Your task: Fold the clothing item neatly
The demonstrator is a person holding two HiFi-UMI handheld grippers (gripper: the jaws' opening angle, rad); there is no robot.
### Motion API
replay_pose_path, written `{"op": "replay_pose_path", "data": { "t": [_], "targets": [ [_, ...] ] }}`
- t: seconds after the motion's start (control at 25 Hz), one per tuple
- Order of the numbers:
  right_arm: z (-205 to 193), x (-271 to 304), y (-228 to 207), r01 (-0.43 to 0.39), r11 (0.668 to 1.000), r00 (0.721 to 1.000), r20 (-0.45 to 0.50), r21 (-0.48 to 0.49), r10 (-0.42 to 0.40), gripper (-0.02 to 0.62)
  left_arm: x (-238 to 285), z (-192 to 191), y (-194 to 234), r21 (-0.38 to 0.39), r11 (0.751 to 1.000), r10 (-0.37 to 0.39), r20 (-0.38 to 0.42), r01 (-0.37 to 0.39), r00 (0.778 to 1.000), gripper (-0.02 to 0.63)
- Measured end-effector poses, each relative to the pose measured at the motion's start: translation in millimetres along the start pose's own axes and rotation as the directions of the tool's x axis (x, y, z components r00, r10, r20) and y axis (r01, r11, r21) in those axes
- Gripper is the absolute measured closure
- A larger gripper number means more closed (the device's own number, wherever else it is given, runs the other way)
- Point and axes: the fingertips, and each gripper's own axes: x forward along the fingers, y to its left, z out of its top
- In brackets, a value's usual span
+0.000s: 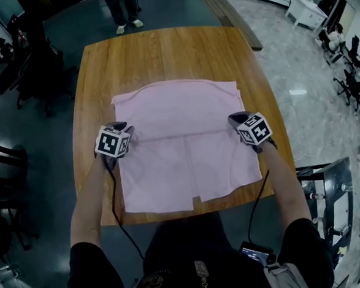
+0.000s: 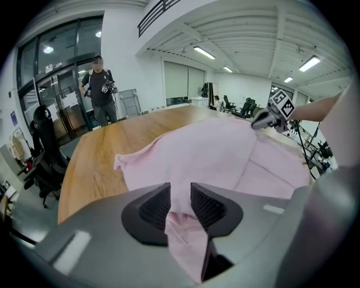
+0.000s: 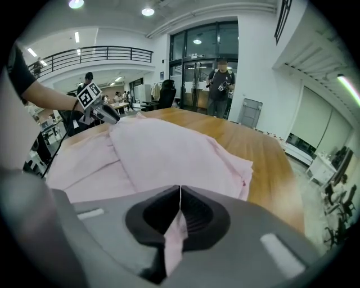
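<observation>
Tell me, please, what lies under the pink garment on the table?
Only the wooden table shows beneath the pink garment, its bare wood visible on every side. Whether anything flat lies between cloth and tabletop cannot be seen, since the cloth covers it.

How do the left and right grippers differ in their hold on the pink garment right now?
The left gripper has its fingers apart, with a thick bunch of the pink garment between them; the right gripper has its fingers nearly together on a thin edge. The left gripper holds the garment's left side, the right gripper its right side. Both grip the same garment over the wooden table.
</observation>
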Motion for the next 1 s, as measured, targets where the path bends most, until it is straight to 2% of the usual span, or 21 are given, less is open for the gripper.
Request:
{"op": "replay_pose_path", "data": {
  "t": [0.2,0.4,0.68,0.76,1.0],
  "targets": [
    [14,-13,-23,0.038,0.997,0.999,0.034,0.061,-0.040,0.589,-12,12,22,-0.012,0.999,0.037,0.023,-0.036,0.999,0.485],
    [33,-10,-55,0.050,0.997,0.998,0.043,0.059,-0.052,0.589,-7,22,52,0.004,0.997,0.078,0.009,-0.078,0.997,0.485],
    [82,21,-119,0.057,0.998,0.996,0.068,0.037,-0.059,0.578,26,68,120,0.018,0.988,0.153,-0.016,-0.153,0.988,0.462],
    [89,33,-138,0.041,0.998,0.997,0.065,0.042,-0.044,0.567,43,74,133,0.015,0.991,0.134,-0.047,-0.134,0.990,0.437],
    [78,76,-160,-0.081,0.996,0.997,-0.009,0.045,0.081,0.431,88,67,149,-0.015,1.000,0.006,-0.173,-0.008,0.985,0.362]
  ]
}}
